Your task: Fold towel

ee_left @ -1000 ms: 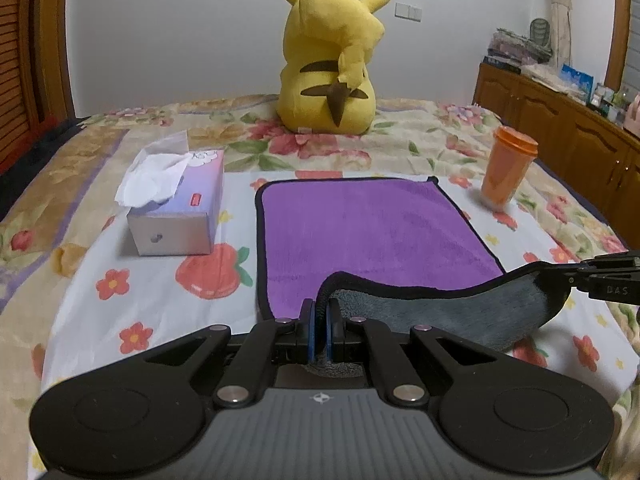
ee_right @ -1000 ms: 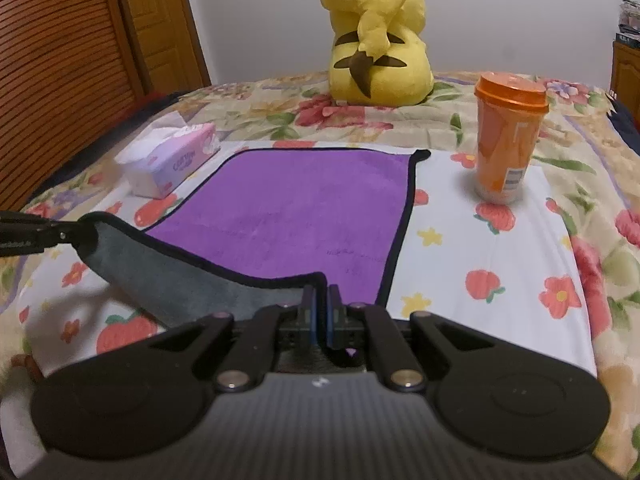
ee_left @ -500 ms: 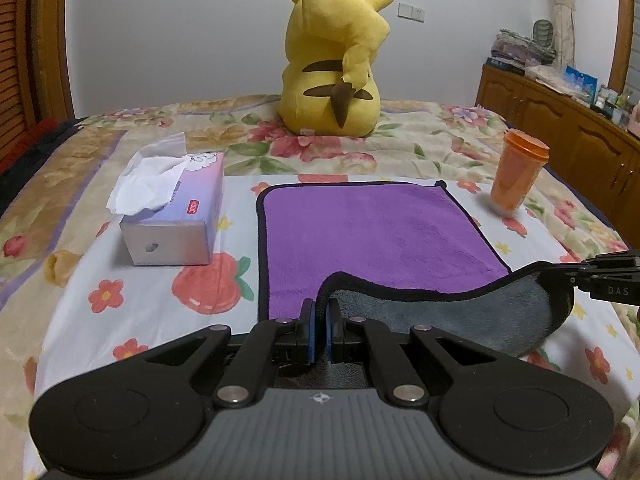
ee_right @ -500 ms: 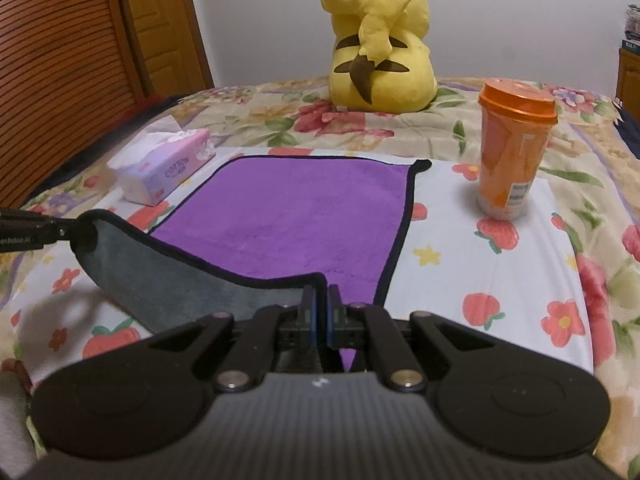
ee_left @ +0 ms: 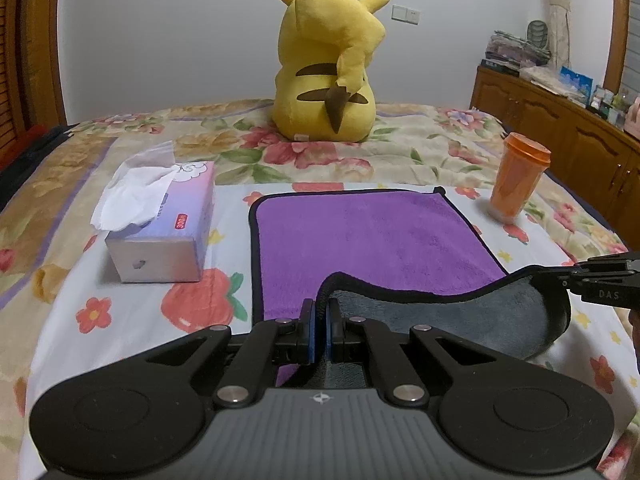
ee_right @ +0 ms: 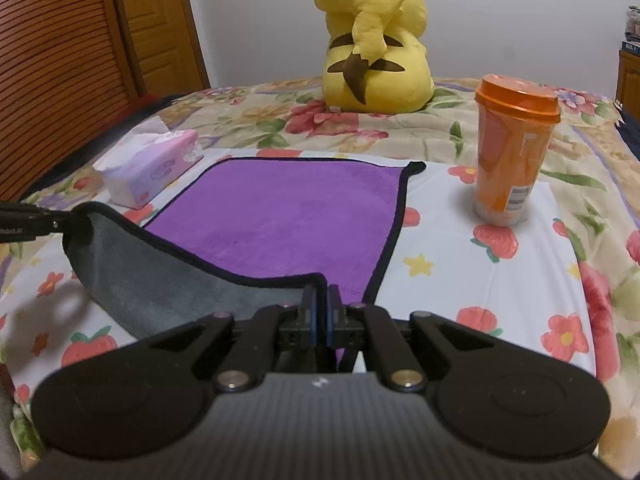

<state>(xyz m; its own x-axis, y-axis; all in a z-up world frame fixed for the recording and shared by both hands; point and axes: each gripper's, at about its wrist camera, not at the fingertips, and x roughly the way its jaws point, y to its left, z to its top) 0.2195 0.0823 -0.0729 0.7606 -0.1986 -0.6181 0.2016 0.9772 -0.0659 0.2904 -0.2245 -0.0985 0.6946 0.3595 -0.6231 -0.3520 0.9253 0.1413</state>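
A purple towel (ee_left: 368,240) with black trim and a grey underside lies on the flowered bed; it also shows in the right wrist view (ee_right: 288,212). My left gripper (ee_left: 320,312) is shut on the towel's near left corner. My right gripper (ee_right: 320,300) is shut on the near right corner. Both corners are lifted off the bed, so the near edge hangs between them with the grey underside (ee_left: 472,316) showing. The far half lies flat. The right gripper also shows at the right edge of the left wrist view (ee_left: 572,276).
A tissue box (ee_left: 160,224) lies left of the towel. An orange cup (ee_right: 512,152) with a lid stands to the right. A yellow plush toy (ee_left: 328,60) sits beyond the towel. A wooden cabinet (ee_left: 560,136) stands at the far right, a wooden door (ee_right: 152,24) at the left.
Both grippers have moved forward over the bed with the towel's near corners held; the far objects appear closer and the lifted edge has advanced over the purple face.
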